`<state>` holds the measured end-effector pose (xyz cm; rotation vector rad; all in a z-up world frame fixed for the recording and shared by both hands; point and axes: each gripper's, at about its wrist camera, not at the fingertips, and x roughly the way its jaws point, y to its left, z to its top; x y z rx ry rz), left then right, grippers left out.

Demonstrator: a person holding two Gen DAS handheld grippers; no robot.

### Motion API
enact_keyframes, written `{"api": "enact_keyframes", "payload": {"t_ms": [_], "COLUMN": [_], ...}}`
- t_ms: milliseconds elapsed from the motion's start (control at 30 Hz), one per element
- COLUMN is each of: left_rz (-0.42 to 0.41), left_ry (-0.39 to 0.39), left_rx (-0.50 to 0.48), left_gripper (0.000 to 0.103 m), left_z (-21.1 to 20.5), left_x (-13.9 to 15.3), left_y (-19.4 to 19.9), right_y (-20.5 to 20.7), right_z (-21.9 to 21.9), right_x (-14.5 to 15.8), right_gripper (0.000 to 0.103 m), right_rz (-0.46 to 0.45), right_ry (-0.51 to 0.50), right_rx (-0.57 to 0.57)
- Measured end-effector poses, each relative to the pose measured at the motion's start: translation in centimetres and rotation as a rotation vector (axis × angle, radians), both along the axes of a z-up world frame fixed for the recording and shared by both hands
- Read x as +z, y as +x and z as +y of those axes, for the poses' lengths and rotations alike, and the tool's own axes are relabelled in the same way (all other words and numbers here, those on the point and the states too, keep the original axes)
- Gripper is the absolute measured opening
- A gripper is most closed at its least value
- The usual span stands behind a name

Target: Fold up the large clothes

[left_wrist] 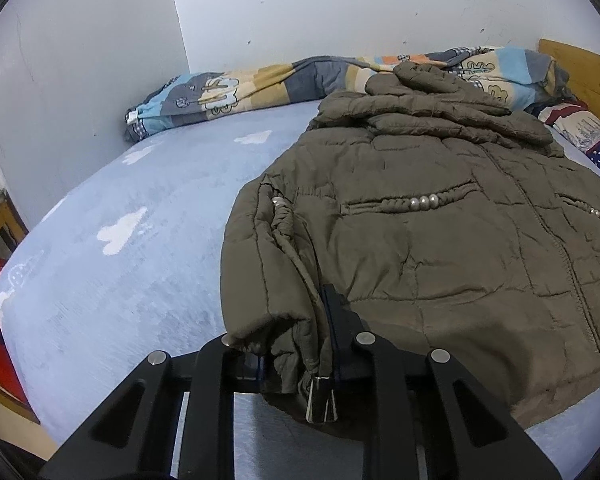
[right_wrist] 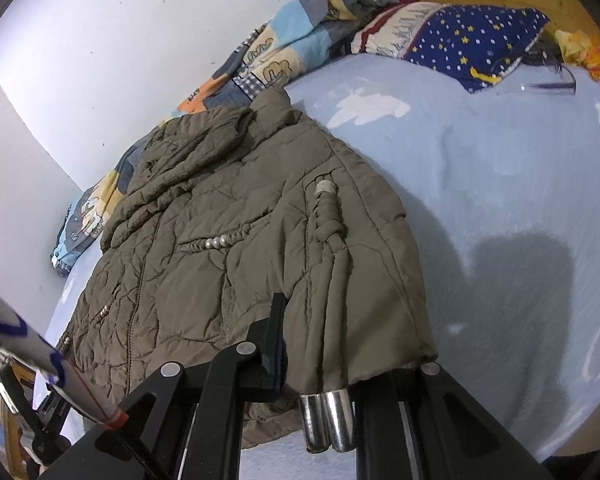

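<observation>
- Left wrist view: the left gripper has its fingers pinched on the hem corner of the olive padded jacket, where a drawcord with metal tips hangs at 6 o'clock.
- The jacket lies front-up on the blue bed sheet, with its hood toward the patterned quilt at 12 o'clock.
- Right wrist view: the right gripper has its fingers closed on the opposite hem corner, beside another drawcord's tips; its far finger is hidden under cloth.
- Judging by both holds, the hem-to-collar fold is just starting.
- Next calls for lifting both corners evenly and carrying them toward 12 o'clock, keeping the hem taut.
</observation>
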<state>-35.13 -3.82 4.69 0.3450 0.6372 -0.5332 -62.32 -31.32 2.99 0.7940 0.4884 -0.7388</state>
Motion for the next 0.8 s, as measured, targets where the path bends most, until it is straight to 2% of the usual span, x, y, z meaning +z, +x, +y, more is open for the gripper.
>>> {"api": "enact_keyframes", "payload": {"t_ms": [433,800], "left_rz": [-0.036,-0.021], "left_ry": [-0.022,-0.064], "left_rx": [-0.012,-0.009], "left_gripper": [0.018,0.017], "left_z": [1.1,2.8], "left_x": [1.7,3.2], "left_y": [-1.1,-1.4], "right_y": [-0.6,-2.4], "right_z": [1.2,1.7], "right_x": [2.2,3.3], "right_gripper": [0.011,0.011], "right_rz": [-0.016,-0.07], "right_ry": [-0.079,-0.055], "right_rx": [0.005,0.018]}}
